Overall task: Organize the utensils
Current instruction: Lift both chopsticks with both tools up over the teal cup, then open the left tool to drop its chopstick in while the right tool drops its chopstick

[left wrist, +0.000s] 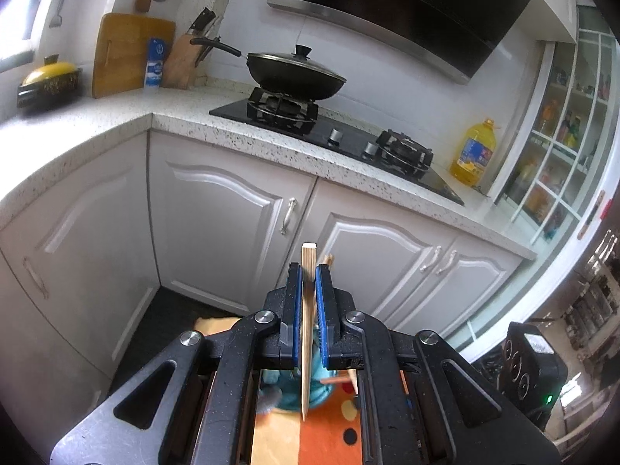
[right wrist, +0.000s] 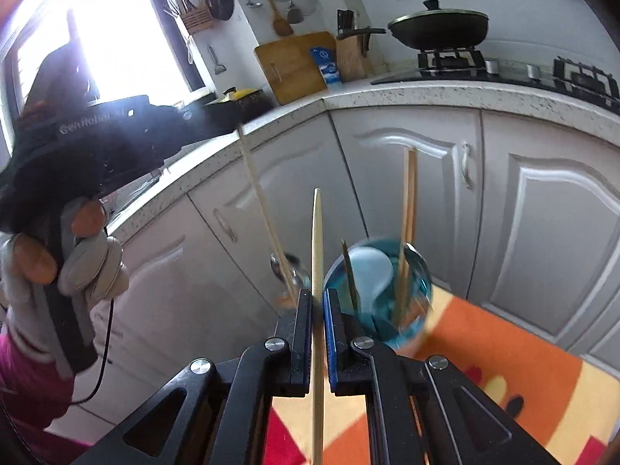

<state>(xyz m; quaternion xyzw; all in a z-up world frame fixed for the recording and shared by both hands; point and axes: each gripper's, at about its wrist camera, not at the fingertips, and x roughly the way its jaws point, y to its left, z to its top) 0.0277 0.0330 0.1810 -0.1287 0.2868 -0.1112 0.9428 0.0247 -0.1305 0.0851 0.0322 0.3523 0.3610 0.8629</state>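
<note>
Low at centre-right, a blue cup (right wrist: 378,290) holds a white spoon (right wrist: 368,271) and chopsticks (right wrist: 409,209) standing upright. Right gripper (right wrist: 318,302) pinches one pale chopstick (right wrist: 317,240); left gripper (left wrist: 309,283) pinches another wooden chopstick (left wrist: 309,310) above the orange mat (left wrist: 329,438).

Upright chopsticks (right wrist: 409,193) crowd the blue cup's (right wrist: 420,286) mouth.

White cabinets (left wrist: 217,209) under a speckled countertop (left wrist: 97,128); bright window (right wrist: 116,31).

Lidded wok (left wrist: 296,73) on stove (left wrist: 283,110); oil bottle (left wrist: 474,153)
</note>
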